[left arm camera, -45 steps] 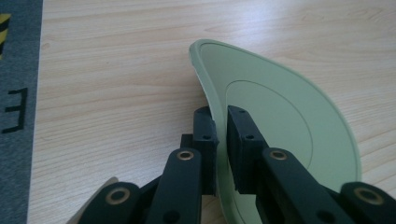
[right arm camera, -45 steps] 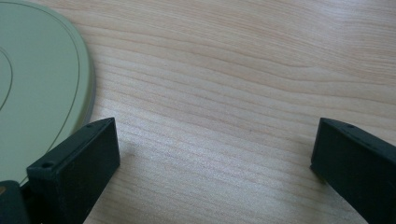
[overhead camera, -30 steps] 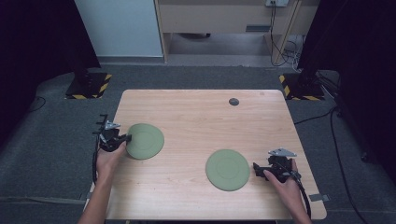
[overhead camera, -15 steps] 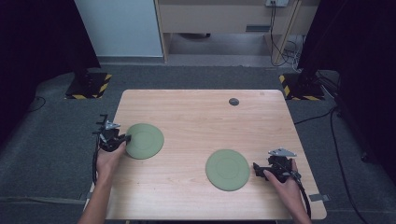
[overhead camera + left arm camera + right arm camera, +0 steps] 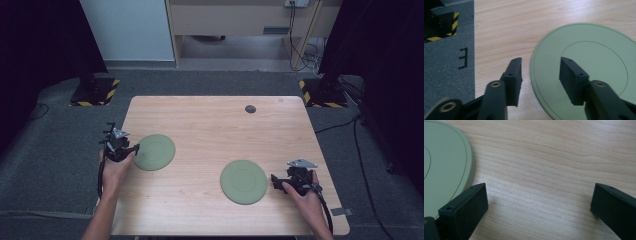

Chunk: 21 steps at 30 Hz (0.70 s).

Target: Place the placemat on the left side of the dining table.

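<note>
lab: hazard-striped stand bases (image 5: 94, 93), cables (image 5: 300, 47)

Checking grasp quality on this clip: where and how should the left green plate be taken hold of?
At its rim on the person's left edge, coming in low from that side. The left green plate lies flat on the table, so only its thin edge offers a hold. The left gripper already has its open jaws straddling that rim, one over the plate, one over bare wood; one jaw would probably need to slip beneath.

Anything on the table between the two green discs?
Nothing: in the high view, bare wood separates the left disc from the right disc.
</note>
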Motion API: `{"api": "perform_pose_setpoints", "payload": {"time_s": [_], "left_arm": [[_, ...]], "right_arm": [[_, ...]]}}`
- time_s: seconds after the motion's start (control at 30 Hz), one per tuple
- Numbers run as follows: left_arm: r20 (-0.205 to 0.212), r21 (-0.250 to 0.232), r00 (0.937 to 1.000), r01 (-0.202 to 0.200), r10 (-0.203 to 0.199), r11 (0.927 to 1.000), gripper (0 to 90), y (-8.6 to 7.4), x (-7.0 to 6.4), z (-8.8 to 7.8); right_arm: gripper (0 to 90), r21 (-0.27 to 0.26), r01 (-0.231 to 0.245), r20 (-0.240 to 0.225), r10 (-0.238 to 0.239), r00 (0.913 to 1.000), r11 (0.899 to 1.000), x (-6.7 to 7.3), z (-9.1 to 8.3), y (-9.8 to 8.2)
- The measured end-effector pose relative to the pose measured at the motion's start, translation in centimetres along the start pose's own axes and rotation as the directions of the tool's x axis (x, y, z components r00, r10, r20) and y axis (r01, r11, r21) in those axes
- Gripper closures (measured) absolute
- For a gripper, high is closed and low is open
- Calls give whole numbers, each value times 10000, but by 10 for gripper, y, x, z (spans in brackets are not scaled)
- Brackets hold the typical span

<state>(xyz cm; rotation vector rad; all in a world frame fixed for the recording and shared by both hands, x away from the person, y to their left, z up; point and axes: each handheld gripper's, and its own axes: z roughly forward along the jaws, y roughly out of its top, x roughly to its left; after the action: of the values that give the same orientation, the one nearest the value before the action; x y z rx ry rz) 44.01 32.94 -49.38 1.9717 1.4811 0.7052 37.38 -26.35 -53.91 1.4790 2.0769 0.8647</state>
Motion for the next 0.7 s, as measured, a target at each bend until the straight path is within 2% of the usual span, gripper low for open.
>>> {"api": "perform_pose_setpoints", "payload": {"time_s": [0.07,0.1,0.17,0.2,0.33,0.43,0.5,0.57,0.63,0.67,0.7], "left_arm": [[16,-55,9999,117,-117,9999,399,0,0,0],[106,-99,9997,214,-213,9997,399,0,1,1],[285,-147,9990,348,-344,9993,307,0,0,2],[422,-186,9980,471,-463,9987,228,0,-1,4],[733,-47,9960,512,-507,9987,99,3,-4,5],[1042,149,9936,423,-436,9990,51,7,-10,6],[1196,21,9925,272,-273,9996,49,10,-17,4],[1293,-10,9912,297,-293,9996,46,11,-19,3],[1753,-82,9840,331,-312,9994,40,15,-29,2],[1753,-82,9840,331,-312,9994,41,15,-29,2],[1821,-88,9832,119,-101,9999,41,17,-36,1]], "right_arm": [[13,1,-1,-1,1,10000,10000,0,0,0],[13,0,-1,0,1,10000,10000,0,0,0],[13,2,-1,-1,1,10000,10000,0,0,0],[13,1,-1,0,1,10000,10000,0,0,0],[14,1,-1,0,1,10000,10000,0,0,0],[13,2,-6,0,6,10000,10000,0,0,0],[13,2,2,-10,-2,10000,10000,0,0,0],[13,2,1,-11,-1,10000,10000,0,0,0],[13,2,1,-10,-1,10000,10000,0,0,0],[13,2,1,-10,-1,10000,10000,0,0,0],[13,1,1,-8,-1,10000,10000,0,0,0]]}}
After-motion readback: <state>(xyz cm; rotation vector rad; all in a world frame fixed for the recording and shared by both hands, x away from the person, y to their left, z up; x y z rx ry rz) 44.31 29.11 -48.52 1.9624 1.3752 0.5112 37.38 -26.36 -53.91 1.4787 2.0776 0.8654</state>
